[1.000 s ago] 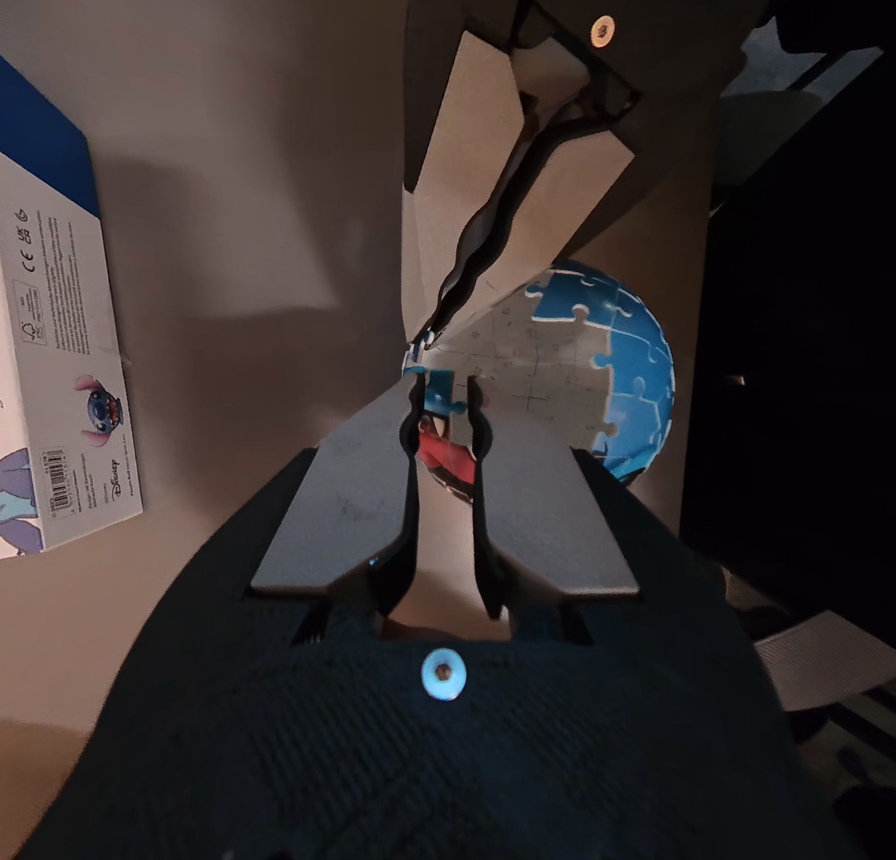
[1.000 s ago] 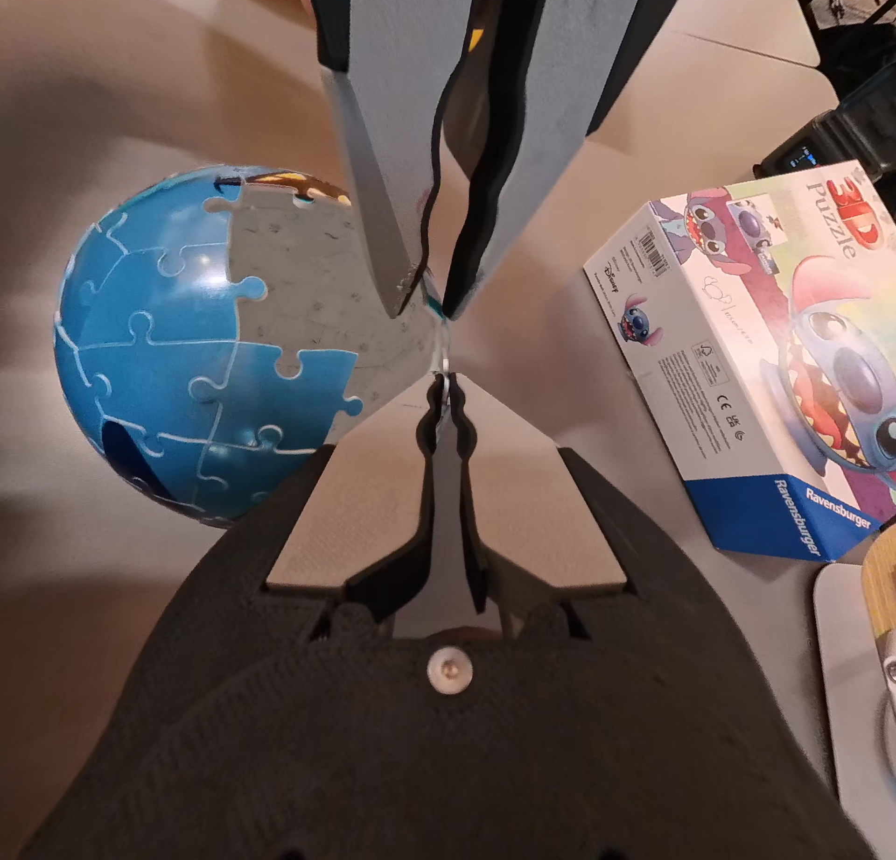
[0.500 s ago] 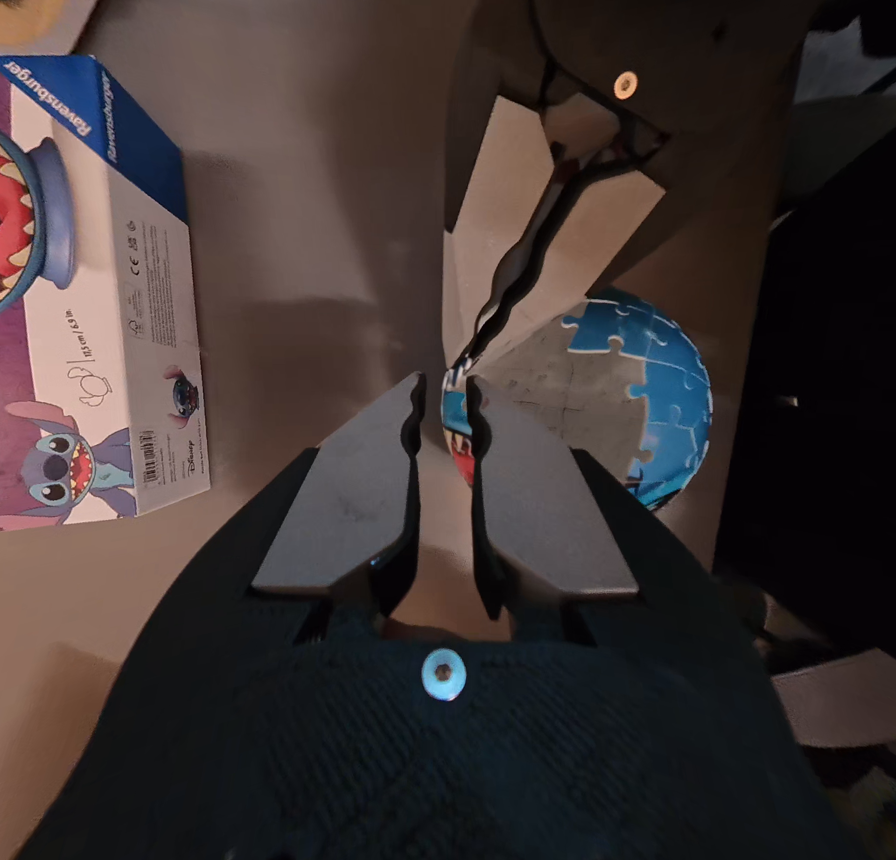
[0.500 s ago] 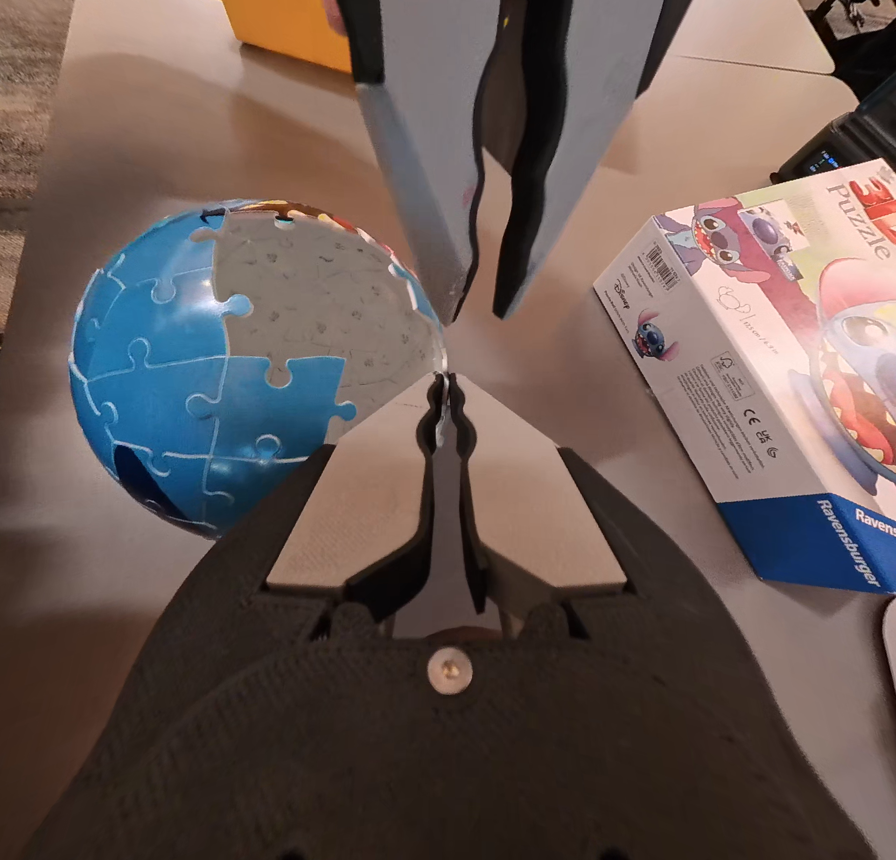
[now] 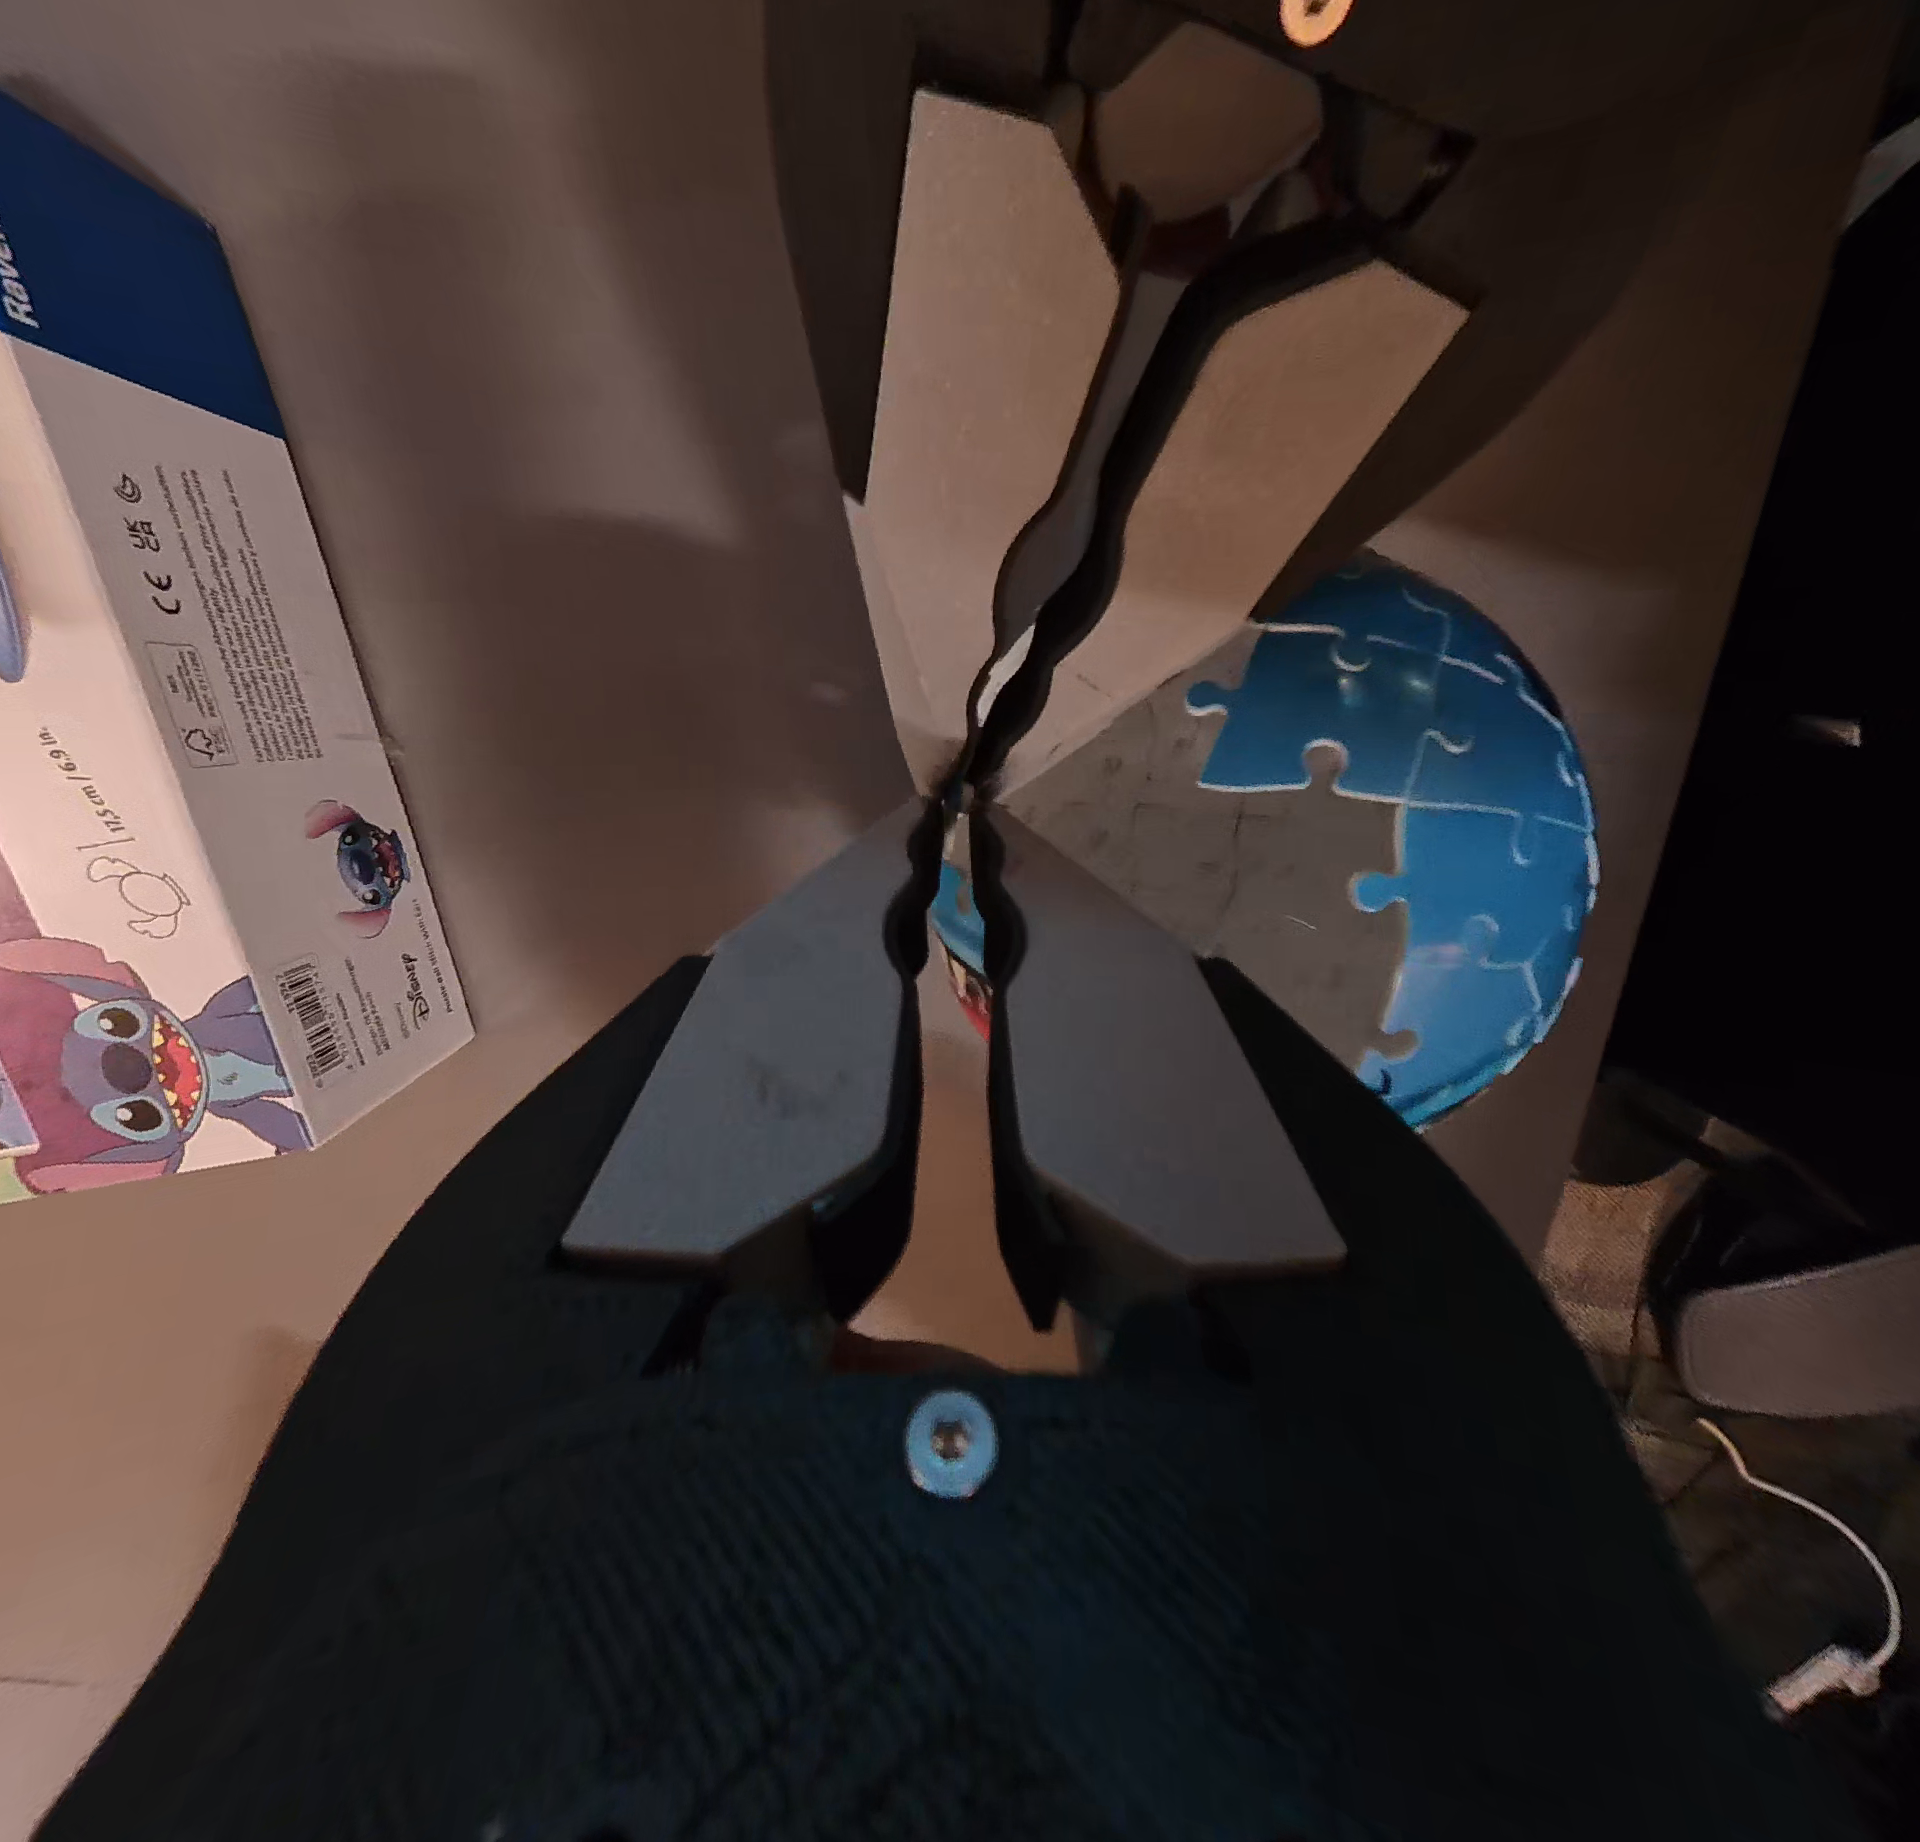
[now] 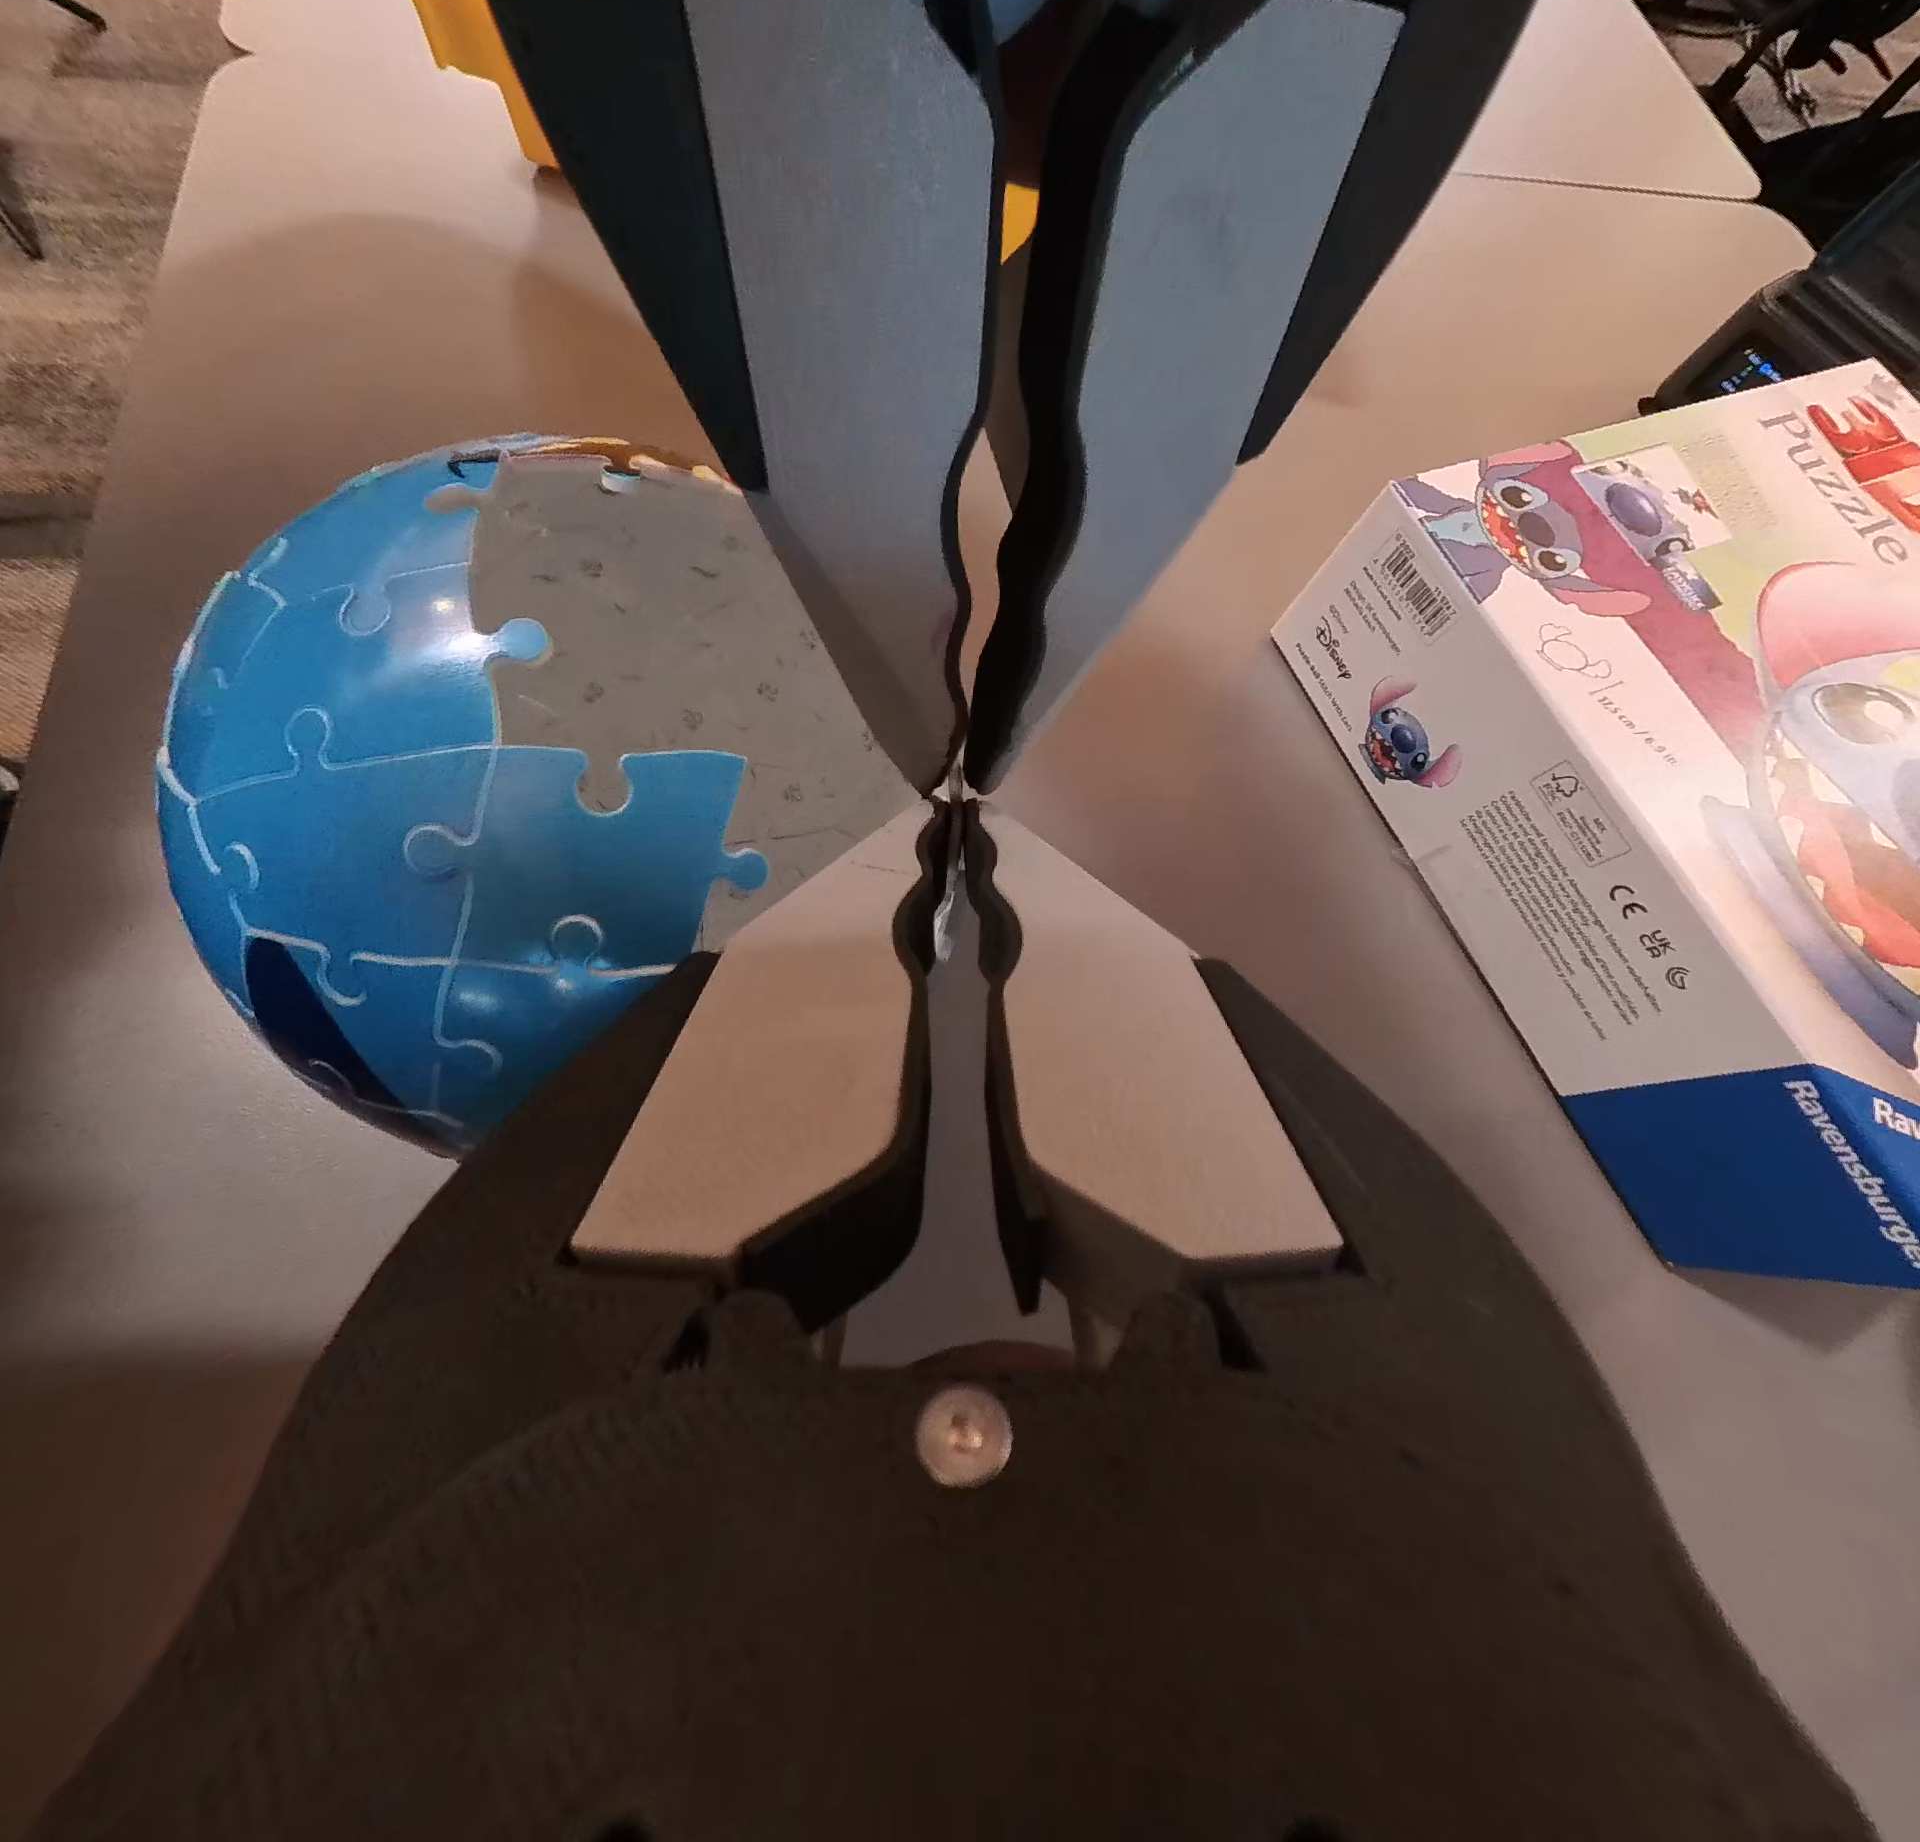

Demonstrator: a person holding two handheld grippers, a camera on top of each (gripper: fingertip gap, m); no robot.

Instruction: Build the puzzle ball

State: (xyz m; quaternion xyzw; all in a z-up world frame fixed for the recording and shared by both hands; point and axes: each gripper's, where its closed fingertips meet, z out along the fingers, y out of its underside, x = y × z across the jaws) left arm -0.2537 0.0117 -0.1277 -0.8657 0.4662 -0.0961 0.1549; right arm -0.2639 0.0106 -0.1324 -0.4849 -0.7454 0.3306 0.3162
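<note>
At frame centre the right gripper jaws pinch a thin puzzle piece; the left gripper jaws look nearly together on its other tip, though I cannot tell for sure. Pass it over slowly, one grip firm before the other lets go; then turn it toward the grey gap in the puzzle ball, which sits at left on the surface.

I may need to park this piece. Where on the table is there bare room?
Bare table lies beyond the puzzle ball, up to the yellow bin. A narrower strip runs between ball and puzzle box, but both claws, right claw and left claw, meet tip to tip above it.
</note>
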